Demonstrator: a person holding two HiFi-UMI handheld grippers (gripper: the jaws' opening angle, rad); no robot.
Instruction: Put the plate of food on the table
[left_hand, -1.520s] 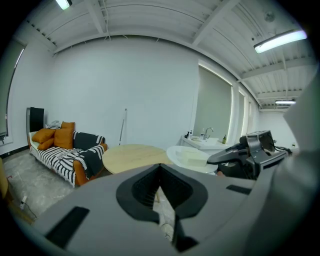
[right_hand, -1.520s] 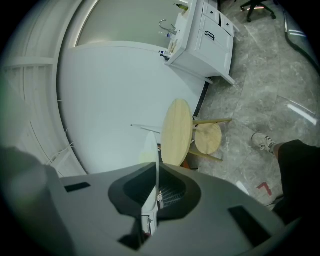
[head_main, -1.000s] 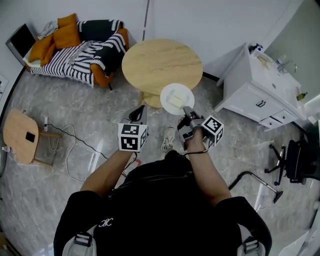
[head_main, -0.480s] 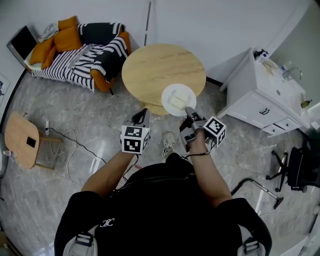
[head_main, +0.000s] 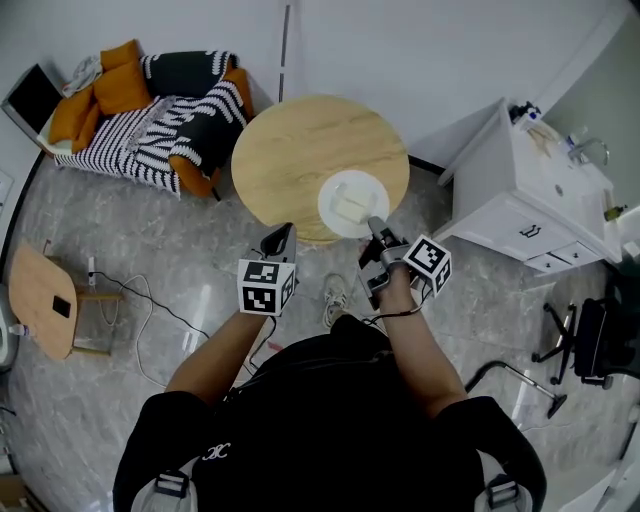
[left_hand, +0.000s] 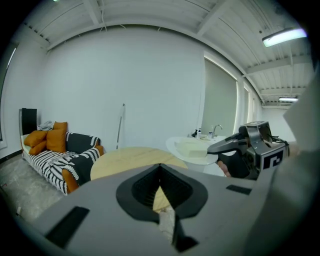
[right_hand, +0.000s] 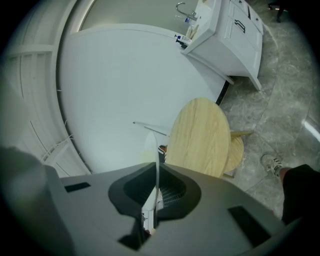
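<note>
Two grippers up: right gripper (head_main: 376, 228) fingers clamped on the near rim of the plate (head_main: 333, 194), kept level so the pale food (head_main: 352, 206) stays put, over the round wooden surface's (head_main: 298, 150) near-right edge; left gripper (head_main: 281, 237) fingers closed, empty, held clear.

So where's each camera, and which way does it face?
Head view: head-mounted, looking down at the round wooden table; arms, left gripper, right gripper.
Left gripper view: on the left gripper, facing across the table; own shut jaws.
Right gripper view: on the right gripper, looking along the white food plate it clamps.
Shared: table, plate.
</note>
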